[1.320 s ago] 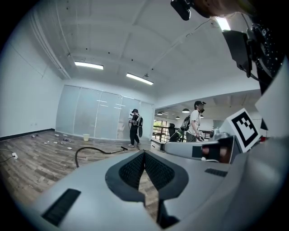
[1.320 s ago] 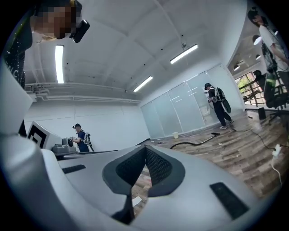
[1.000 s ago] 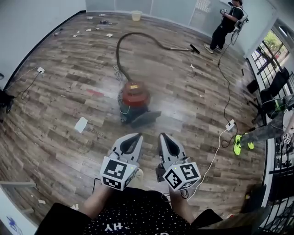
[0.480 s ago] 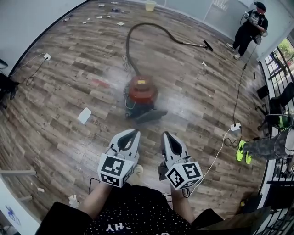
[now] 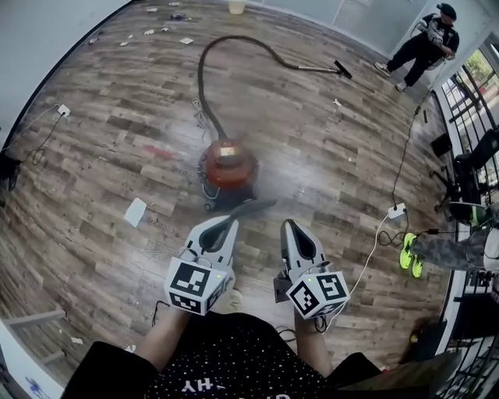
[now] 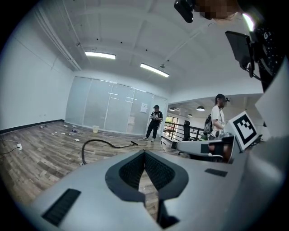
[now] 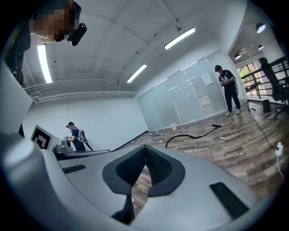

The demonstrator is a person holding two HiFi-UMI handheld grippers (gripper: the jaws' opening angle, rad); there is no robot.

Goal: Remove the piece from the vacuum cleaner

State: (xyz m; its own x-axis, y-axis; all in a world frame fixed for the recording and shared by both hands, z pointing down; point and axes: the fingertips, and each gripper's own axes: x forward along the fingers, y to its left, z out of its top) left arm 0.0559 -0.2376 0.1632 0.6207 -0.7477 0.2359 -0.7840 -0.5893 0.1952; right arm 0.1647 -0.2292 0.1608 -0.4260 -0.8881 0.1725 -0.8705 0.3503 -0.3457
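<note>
The red canister vacuum cleaner (image 5: 228, 166) stands on the wooden floor just beyond my grippers. A dark flat piece (image 5: 248, 209) juts out at its near side. Its black hose (image 5: 204, 68) loops away to a wand and floor nozzle (image 5: 341, 70). In the head view my left gripper (image 5: 231, 223) and right gripper (image 5: 288, 225) hang side by side, short of the vacuum, both shut and empty. From the left gripper (image 6: 144, 153), the left gripper view takes in the hose (image 6: 97, 143). Beyond the right gripper (image 7: 145, 148) in its own view lie the hose (image 7: 185, 136) and nozzle (image 7: 216, 126).
A white sheet (image 5: 136, 211) lies left of the vacuum. A power strip (image 5: 392, 210) with cables lies at the right, near a person's green shoes (image 5: 409, 254). Another person (image 5: 425, 43) stands at the back right. Litter and a yellow bucket (image 5: 235, 6) sit by the far wall.
The head view has swayed right and back. Both grippers stay shut and side by side, and the vacuum now sits a little nearer their tips.
</note>
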